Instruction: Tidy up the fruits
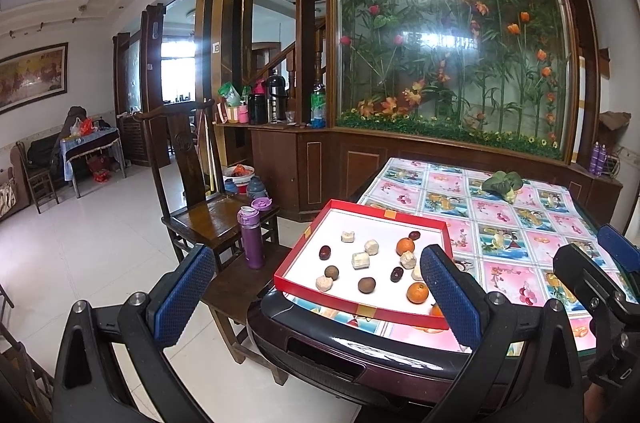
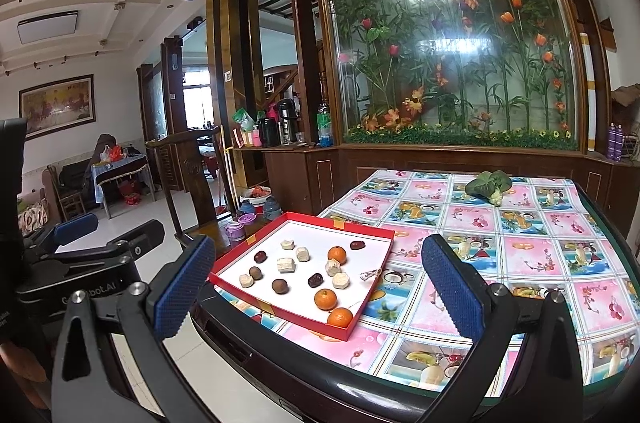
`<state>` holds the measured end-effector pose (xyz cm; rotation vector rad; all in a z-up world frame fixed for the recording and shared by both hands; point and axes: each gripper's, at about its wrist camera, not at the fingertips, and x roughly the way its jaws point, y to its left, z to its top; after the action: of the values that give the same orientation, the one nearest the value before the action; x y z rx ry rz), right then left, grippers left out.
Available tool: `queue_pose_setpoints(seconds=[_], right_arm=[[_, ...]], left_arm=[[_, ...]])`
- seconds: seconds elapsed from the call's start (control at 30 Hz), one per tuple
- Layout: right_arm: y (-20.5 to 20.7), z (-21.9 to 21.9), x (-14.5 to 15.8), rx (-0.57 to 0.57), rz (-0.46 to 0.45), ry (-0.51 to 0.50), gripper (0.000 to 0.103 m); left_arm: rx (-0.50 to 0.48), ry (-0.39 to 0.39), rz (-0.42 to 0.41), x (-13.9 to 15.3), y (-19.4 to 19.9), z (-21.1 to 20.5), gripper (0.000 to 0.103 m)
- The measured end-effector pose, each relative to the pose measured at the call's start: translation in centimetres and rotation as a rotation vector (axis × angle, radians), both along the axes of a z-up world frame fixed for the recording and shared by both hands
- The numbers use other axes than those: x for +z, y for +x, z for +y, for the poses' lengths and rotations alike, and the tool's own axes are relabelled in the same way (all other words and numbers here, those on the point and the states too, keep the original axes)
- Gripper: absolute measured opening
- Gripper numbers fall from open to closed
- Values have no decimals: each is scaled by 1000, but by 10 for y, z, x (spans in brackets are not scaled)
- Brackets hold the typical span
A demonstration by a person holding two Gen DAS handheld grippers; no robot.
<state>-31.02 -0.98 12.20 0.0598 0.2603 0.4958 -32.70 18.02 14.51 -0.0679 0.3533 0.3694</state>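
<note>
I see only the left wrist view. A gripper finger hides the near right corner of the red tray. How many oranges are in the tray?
Observer: Three oranges lie in the red tray; one sits in that near corner.
Operator: Does the finger hide something else?
Observer: Yes, a small silvery thing on the tray's right rim; I cannot identify it.
Operator: Is the right gripper holding something?
Observer: No, the right gripper is open and empty.

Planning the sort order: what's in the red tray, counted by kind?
In the red tray:
Oranges: 3
Dark red dates: 3
Brown round fruits: 2
Pale cut chunks: 6
Total: 14
</note>
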Motion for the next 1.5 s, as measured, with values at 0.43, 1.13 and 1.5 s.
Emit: queue_pose_setpoints(seconds=[0.43, 1.13, 1.5], right_arm=[[9, 10, 17, 14, -28, -11, 103], [63, 16, 29, 47, 32, 19, 103], [106, 25, 33, 48, 57, 45, 103]], left_arm=[[-11, 30, 8, 6, 4, 3, 103], [46, 26, 26, 19, 40, 21, 103], [49, 24, 40, 29, 69, 30, 103]])
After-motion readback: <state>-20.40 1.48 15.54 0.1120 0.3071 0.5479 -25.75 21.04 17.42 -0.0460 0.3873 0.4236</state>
